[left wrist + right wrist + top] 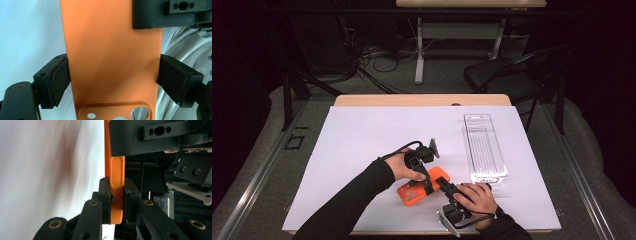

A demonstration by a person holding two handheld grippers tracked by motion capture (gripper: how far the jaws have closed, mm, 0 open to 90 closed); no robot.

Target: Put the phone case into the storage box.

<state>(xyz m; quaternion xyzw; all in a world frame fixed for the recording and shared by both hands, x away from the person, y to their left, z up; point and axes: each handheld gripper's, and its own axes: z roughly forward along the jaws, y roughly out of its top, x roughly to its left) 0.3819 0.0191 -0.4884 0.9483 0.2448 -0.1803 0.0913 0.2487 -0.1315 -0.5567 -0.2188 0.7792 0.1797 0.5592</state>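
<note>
An orange phone case point(411, 194) lies just above the white mat near the table's front, held between both grippers. My left gripper point(428, 186) comes down on it from behind. In the left gripper view the case point(112, 50) spans the jaws, and both pads point(56, 77) press on its long edges; its camera cutout point(115, 113) is at the bottom. My right gripper point(443, 185) reaches in from the front right. In the right gripper view its gripper point(116, 195) is shut on the thin side wall of the case point(116, 172), just below a raised button.
A clear plastic box point(484, 150) lies lengthwise on the white mat point(362, 140) to the right of the hands. A black chair point(512, 75) stands behind the table. The person's sleeves come in from the bottom edge.
</note>
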